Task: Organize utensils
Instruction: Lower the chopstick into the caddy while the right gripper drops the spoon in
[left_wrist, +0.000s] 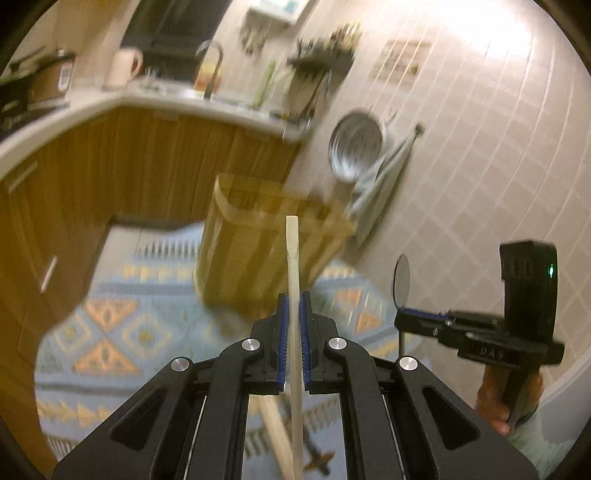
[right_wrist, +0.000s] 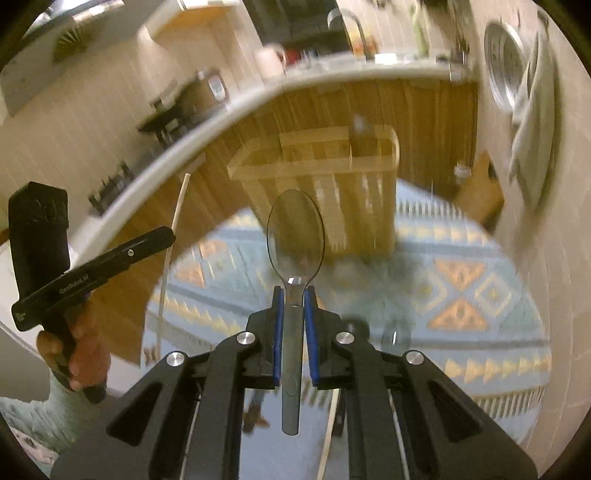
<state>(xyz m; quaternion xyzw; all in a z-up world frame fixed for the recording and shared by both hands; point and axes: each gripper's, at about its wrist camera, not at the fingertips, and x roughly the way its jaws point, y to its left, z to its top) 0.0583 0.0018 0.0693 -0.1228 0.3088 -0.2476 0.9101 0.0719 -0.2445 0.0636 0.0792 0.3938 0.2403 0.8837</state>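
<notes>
My left gripper (left_wrist: 294, 300) is shut on a pale wooden utensil handle (left_wrist: 293, 266) that points up and forward. My right gripper (right_wrist: 294, 293) is shut on a clear plastic spoon (right_wrist: 295, 230), bowl forward. A wooden slatted holder (left_wrist: 255, 240) stands on the patterned cloth beyond both grippers; it also shows in the right wrist view (right_wrist: 325, 177). In the left wrist view the right gripper (left_wrist: 400, 314) holds the spoon (left_wrist: 402, 280) at the right. In the right wrist view the left gripper (right_wrist: 168, 236) and its wooden stick (right_wrist: 177, 210) are at the left.
A blue patterned cloth (right_wrist: 461, 280) covers the surface. Wooden cabinets (left_wrist: 129, 166) with a white counter edge (left_wrist: 207, 103) stand behind. A metal bowl (left_wrist: 356, 146) and a towel (left_wrist: 384, 181) hang on the tiled wall. Another wooden stick (left_wrist: 275, 435) lies below my left gripper.
</notes>
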